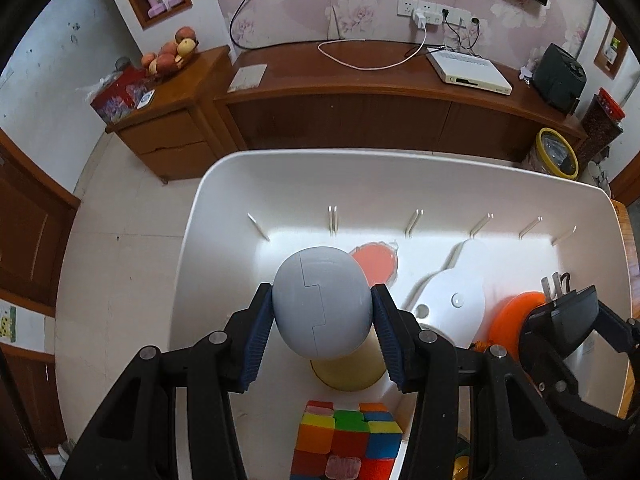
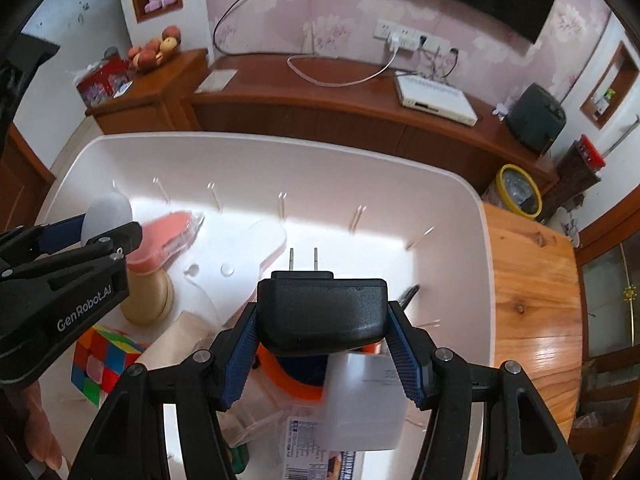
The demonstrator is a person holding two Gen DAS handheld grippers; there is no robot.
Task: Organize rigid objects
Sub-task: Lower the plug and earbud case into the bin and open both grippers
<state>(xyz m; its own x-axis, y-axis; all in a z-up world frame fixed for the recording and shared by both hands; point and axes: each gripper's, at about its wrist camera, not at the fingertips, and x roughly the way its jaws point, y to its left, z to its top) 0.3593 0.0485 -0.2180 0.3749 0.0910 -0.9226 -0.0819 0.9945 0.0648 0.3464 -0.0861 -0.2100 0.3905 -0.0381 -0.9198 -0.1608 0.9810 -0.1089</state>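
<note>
The grey egg-shaped puzzle (image 1: 322, 304) sits clamped between the blue ribbed pads of the left gripper (image 1: 320, 336), pinched across its narrow width so its round shell cannot roll out. It hangs above the white storage bin (image 1: 208, 216), over the bin's left part, and this looks like the moment before it is set down inside. The right gripper (image 2: 322, 344) is partly closed on a black plug adapter (image 2: 322, 312), held by its flat sides with the two prongs pointing away, over the bin's right half.

Below the egg lie a yellowish wooden disc (image 1: 348, 376) and a colour cube (image 1: 346, 440), with a salmon-pink piece (image 1: 374, 262) and a white flat plastic part (image 1: 452, 292) farther in. Under the adapter are an orange ring-shaped item (image 2: 294, 380) and a translucent white box (image 2: 364, 396). The floor of the bin is crowded, so free spots are few; the clearest bare floor lies along the far wall. The two grippers work near each other and could collide.
</note>
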